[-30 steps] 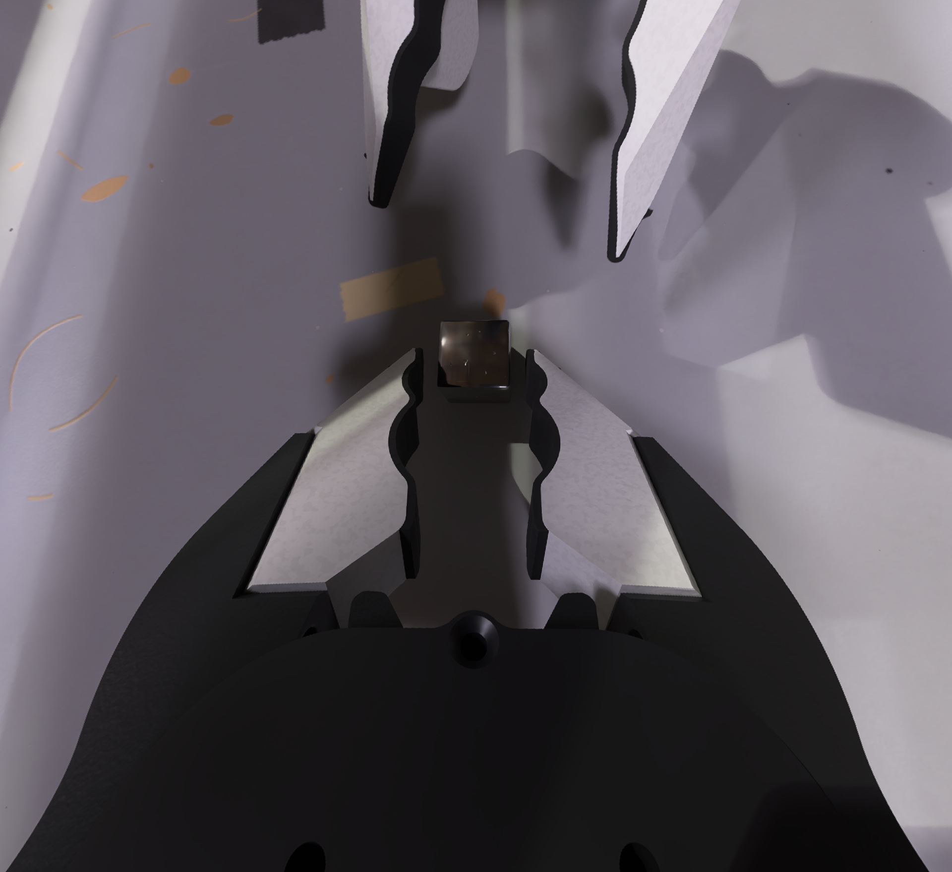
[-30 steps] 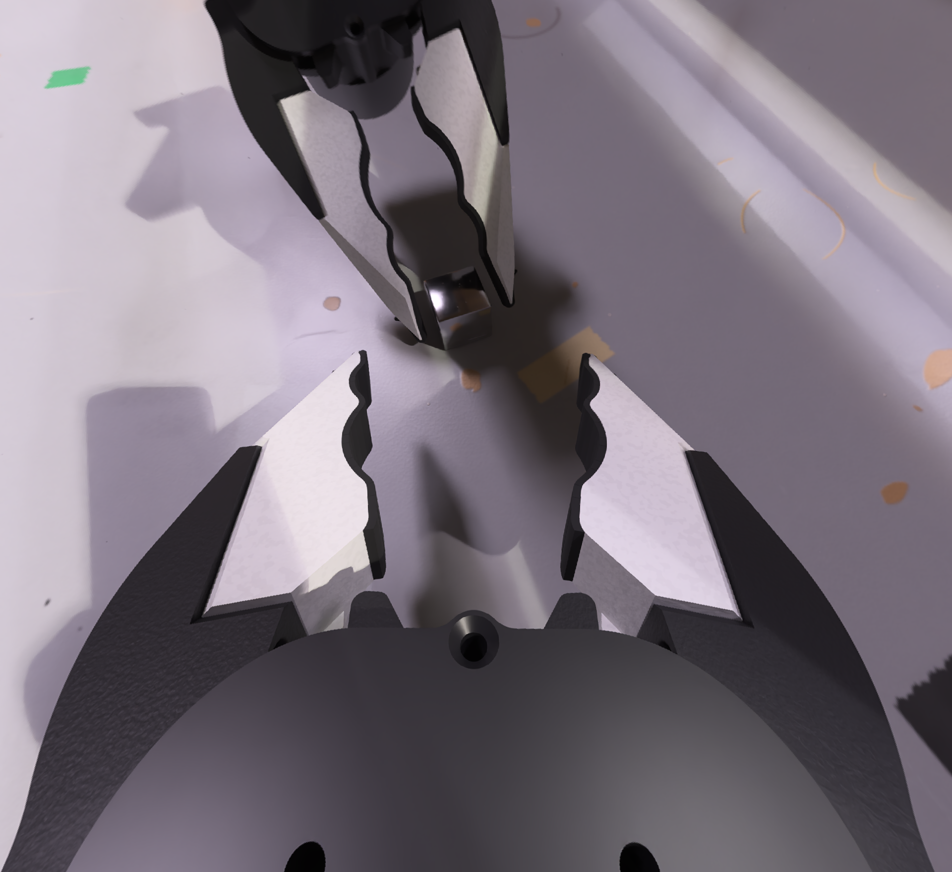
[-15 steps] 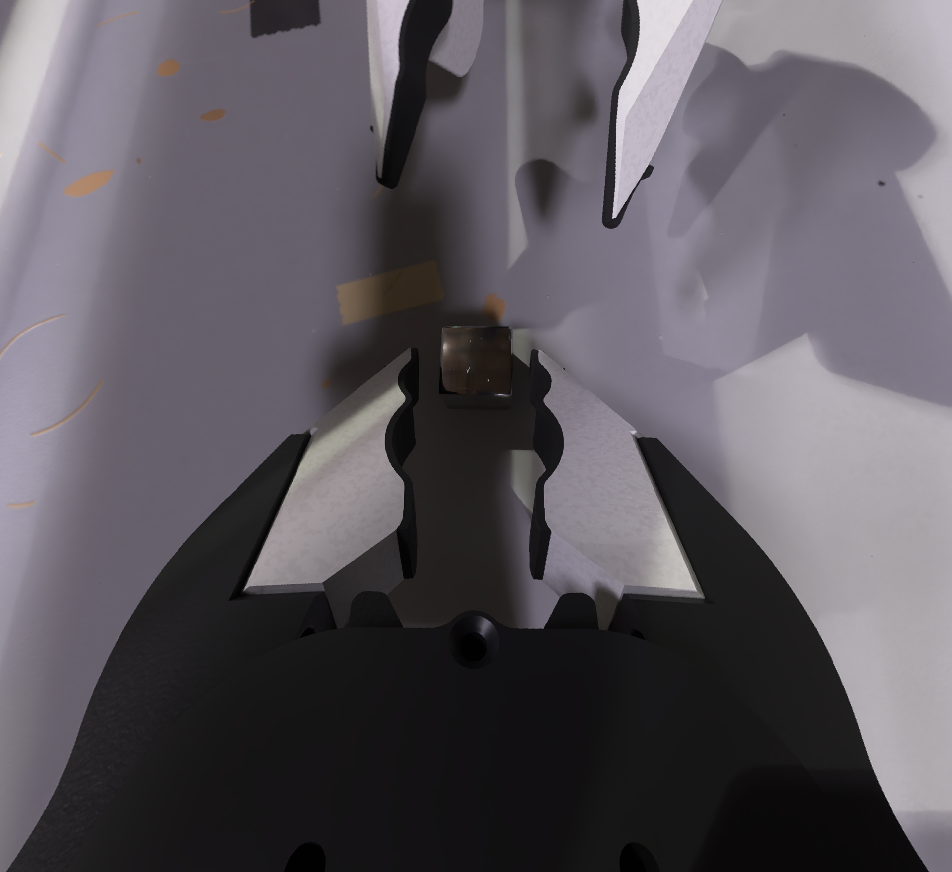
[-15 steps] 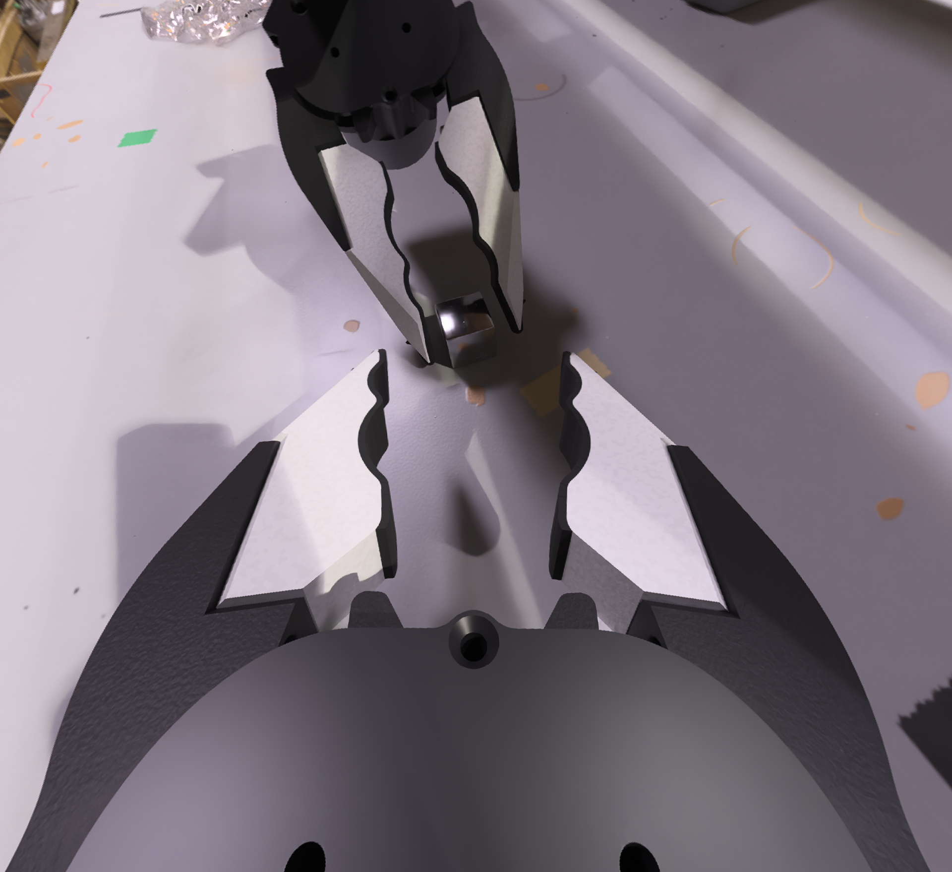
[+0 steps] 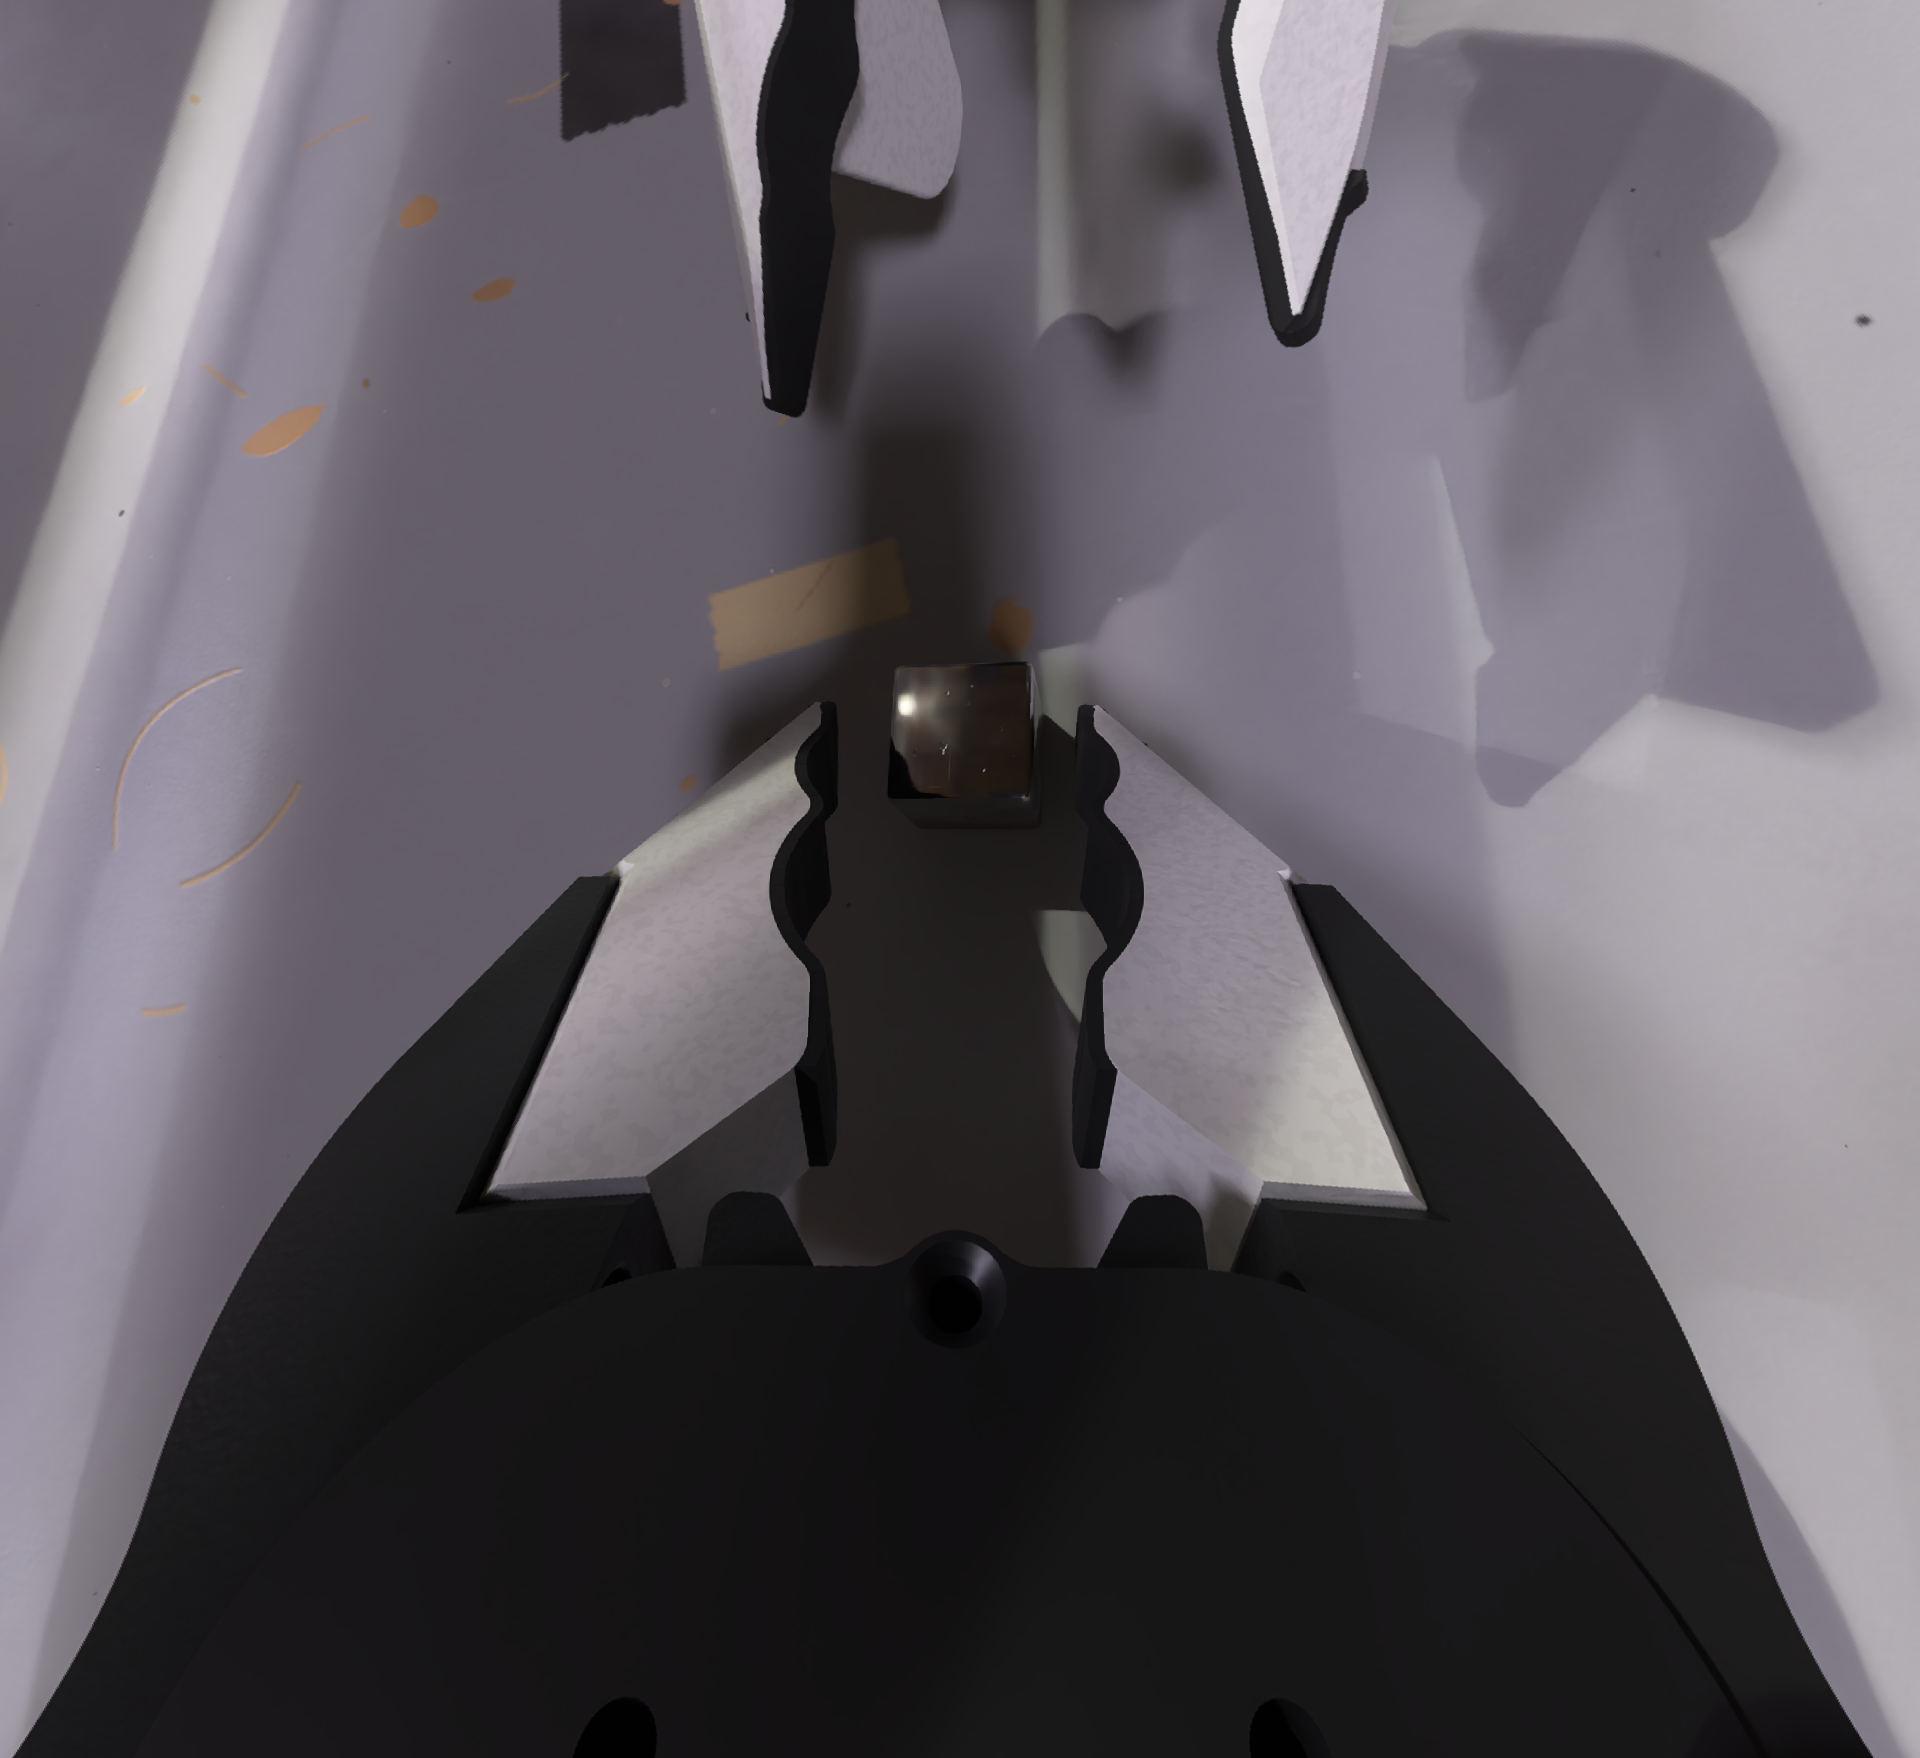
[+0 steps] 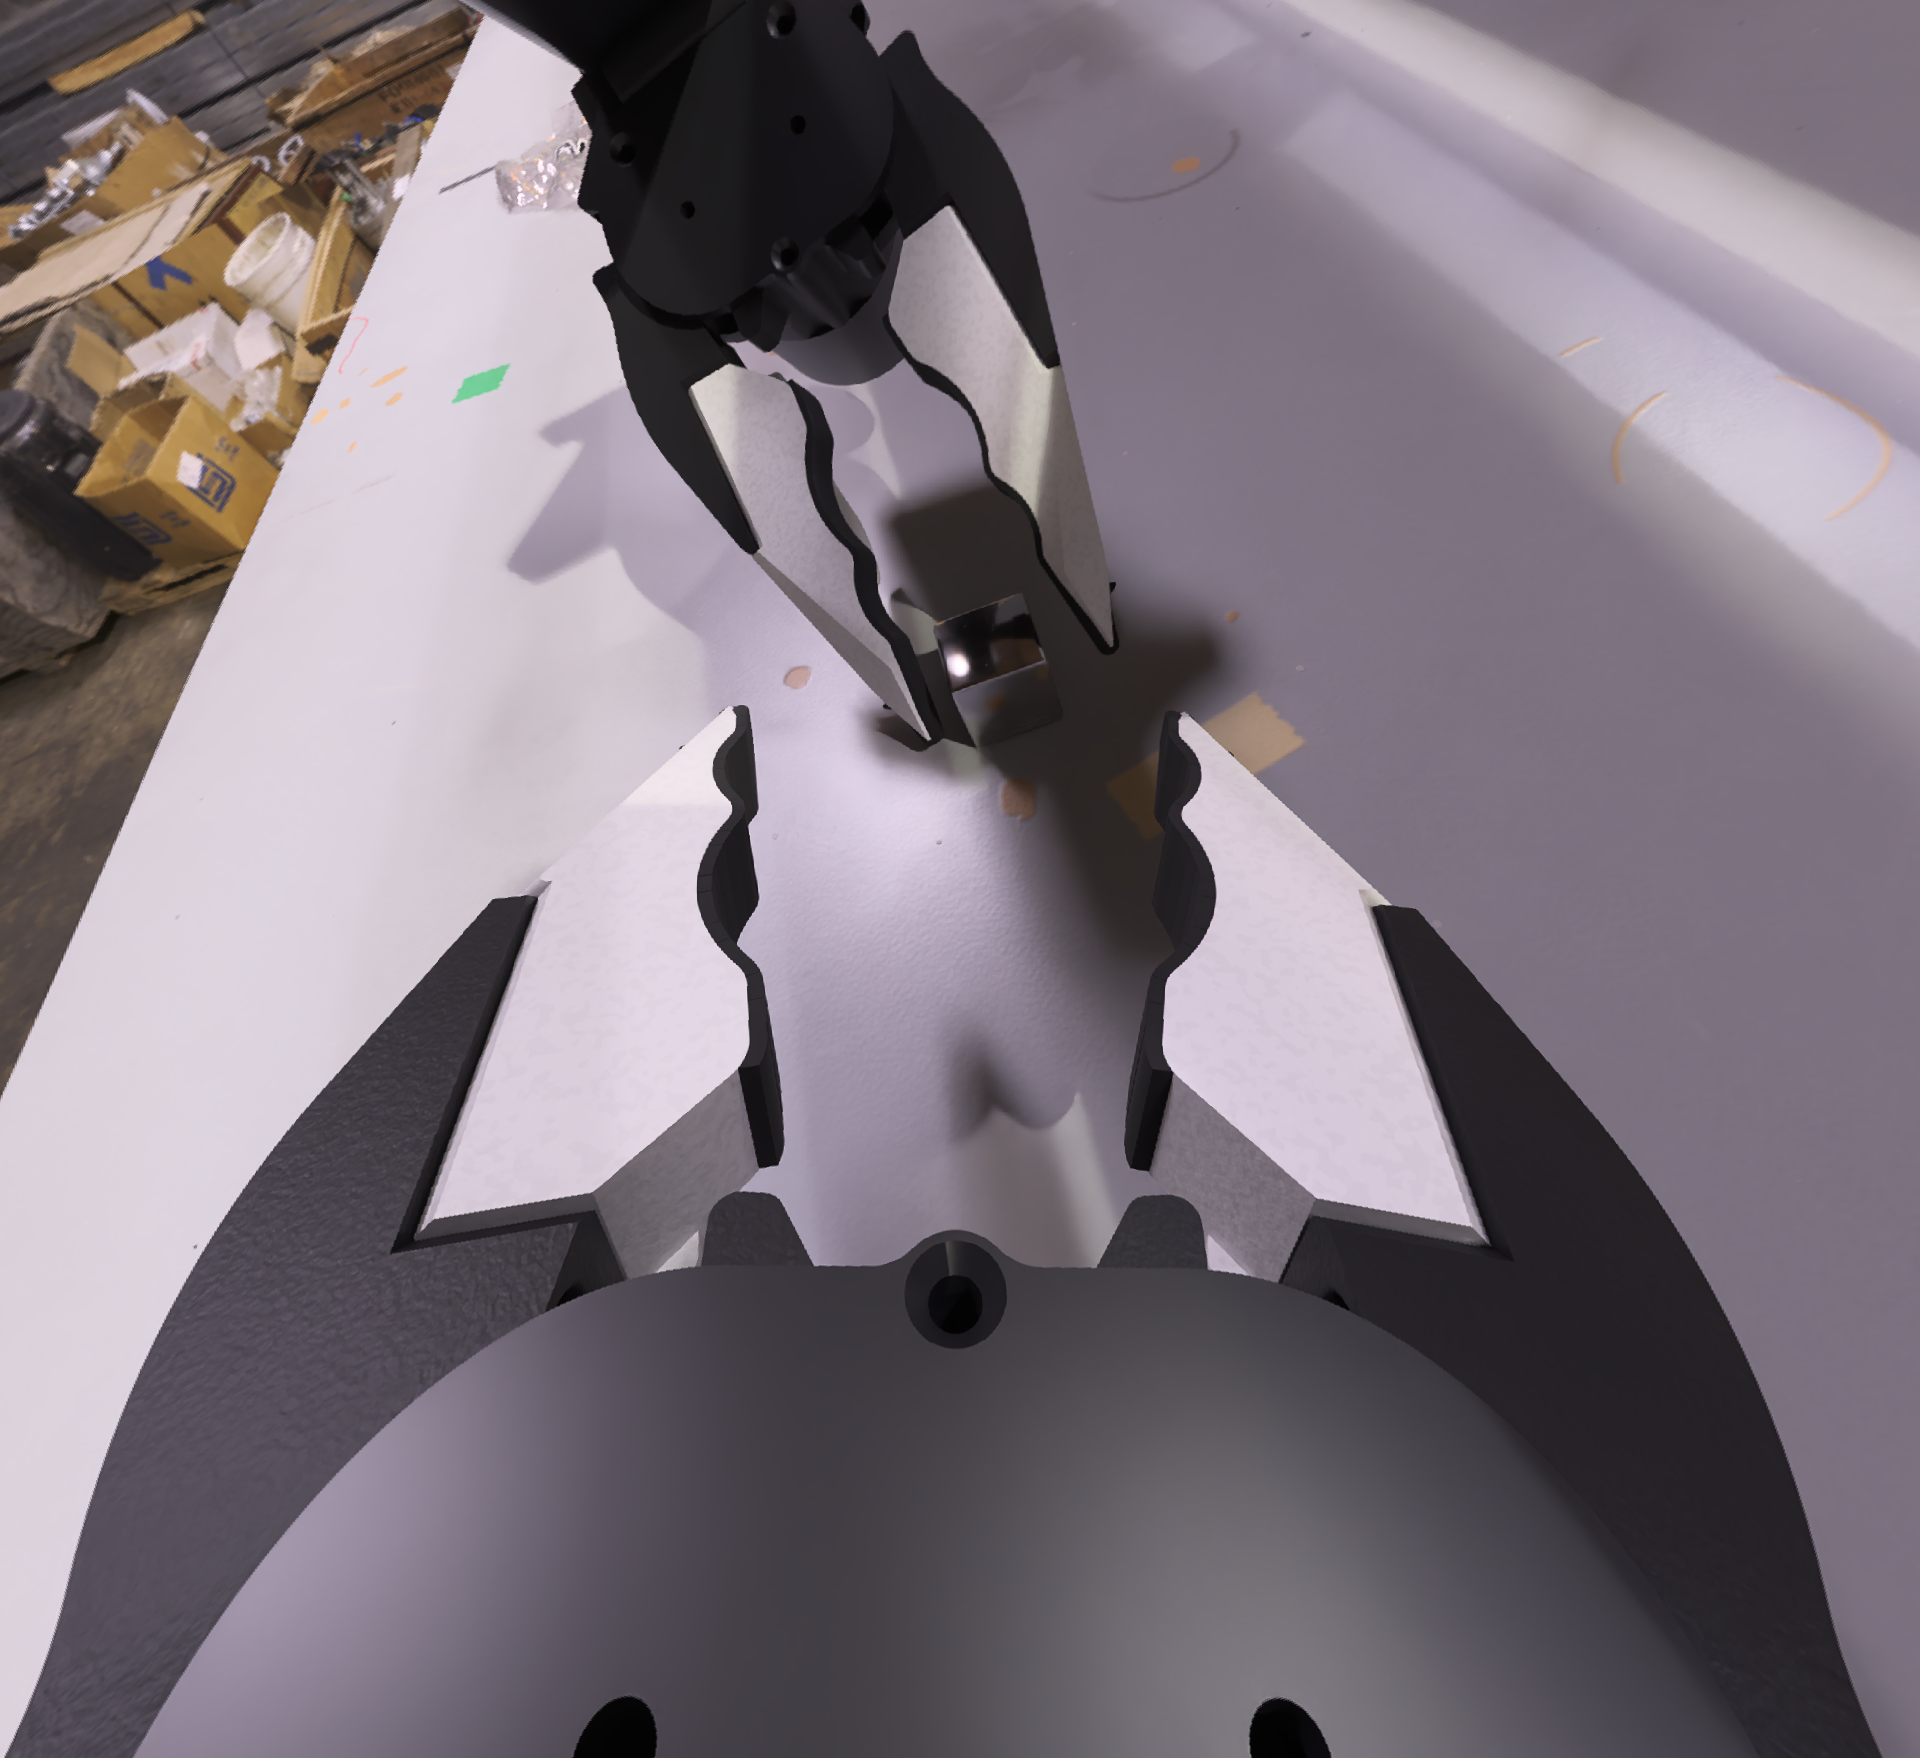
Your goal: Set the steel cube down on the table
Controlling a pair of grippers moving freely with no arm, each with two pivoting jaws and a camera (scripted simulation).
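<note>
The steel cube (image 5: 961, 737) is small and mirror-bright. It rests on the pale grey table (image 5: 1558, 981) between the fingertips of my left gripper (image 5: 956, 721). The jaws are open, with a narrow gap on each side of the cube. In the right wrist view the cube (image 6: 992, 680) lies against one finger of the left gripper (image 6: 1013, 685) and stands apart from the other. My right gripper (image 6: 956, 742) is open and empty. It faces the left gripper just short of the cube, and it shows at the top of the left wrist view (image 5: 1039, 368).
A tan tape strip (image 5: 810, 612) lies just beyond the cube, and it also shows in the right wrist view (image 6: 1247, 732). A dark patch (image 5: 618, 35) lies farther off. A green mark (image 6: 480, 381) and crumpled plastic (image 6: 535, 176) lie near the table's left edge. Cardboard boxes (image 6: 156, 461) lie below.
My left jaws have parted a little, and a gap now shows beside the cube. My right gripper has tilted up and rolled, showing more of the far table.
</note>
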